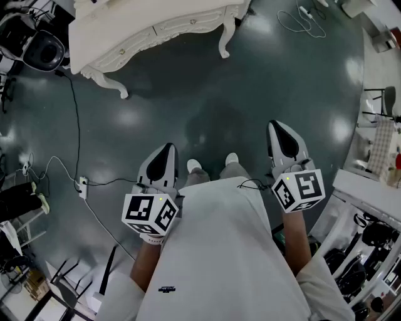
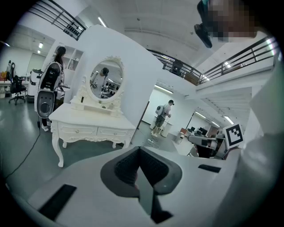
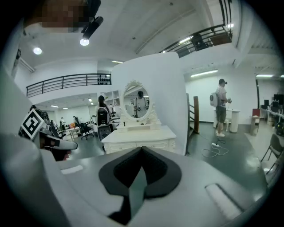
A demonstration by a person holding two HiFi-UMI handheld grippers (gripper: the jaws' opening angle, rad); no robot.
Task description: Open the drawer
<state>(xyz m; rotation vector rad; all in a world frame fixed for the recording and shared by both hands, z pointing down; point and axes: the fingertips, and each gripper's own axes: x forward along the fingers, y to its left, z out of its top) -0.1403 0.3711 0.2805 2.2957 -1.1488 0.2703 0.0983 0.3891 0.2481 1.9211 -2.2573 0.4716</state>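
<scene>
Though unseen overhead, mirror (image 2: 105, 80) atop dresser (image 2: 91, 120).

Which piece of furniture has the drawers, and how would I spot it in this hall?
Find the tall white partition wall. Against it stands a white dressing table with curved carved legs and two knobbed drawers in front. Its oval mirror in an ornate frame sets it apart; no other furniture in view has one.

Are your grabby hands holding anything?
No, nothing is held. The left gripper and the right gripper are both shut and empty, far from the white dressing table.
</scene>
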